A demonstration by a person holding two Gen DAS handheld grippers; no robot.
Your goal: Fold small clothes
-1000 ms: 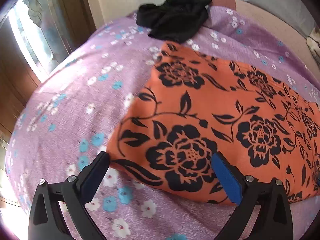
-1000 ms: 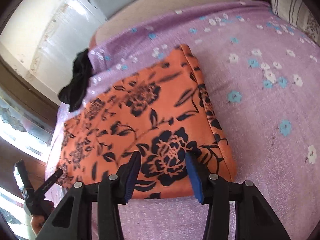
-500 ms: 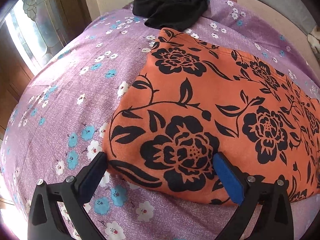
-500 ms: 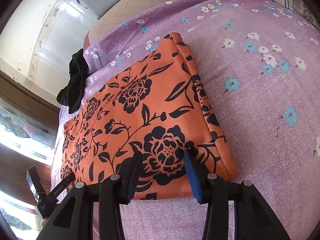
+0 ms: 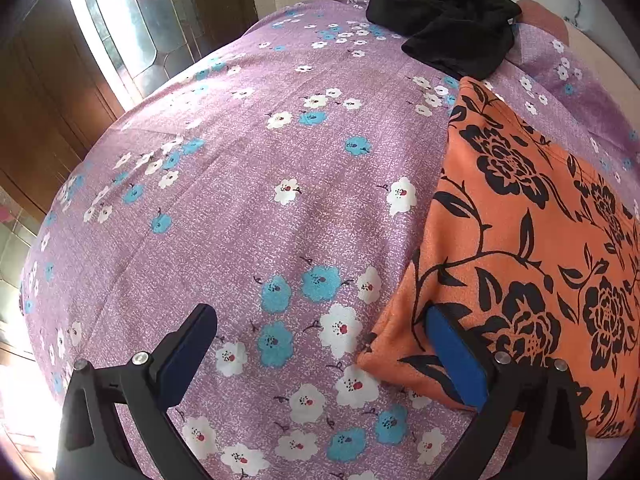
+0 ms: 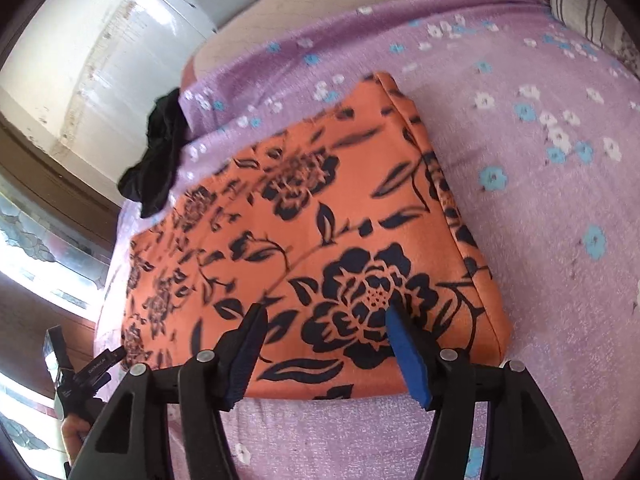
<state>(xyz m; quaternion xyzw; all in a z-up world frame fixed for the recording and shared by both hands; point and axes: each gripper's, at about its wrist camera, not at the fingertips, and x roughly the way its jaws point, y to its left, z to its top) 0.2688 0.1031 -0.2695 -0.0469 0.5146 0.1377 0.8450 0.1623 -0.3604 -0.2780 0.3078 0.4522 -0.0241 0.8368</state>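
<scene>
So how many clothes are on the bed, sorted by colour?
Orange with black flowers: 1, the folded cloth
Black: 1, the crumpled cloth
Total: 2 clothes on the purple bedsheet

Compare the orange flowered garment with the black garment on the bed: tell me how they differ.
The orange flowered garment is laid flat with straight edges; the black garment is a crumpled heap. The orange one bears a black floral print; the black one looks plain. The orange one lies close in front of both grippers; the black one sits at the far edge. Both rest on the purple flowered bedsheet.
</scene>
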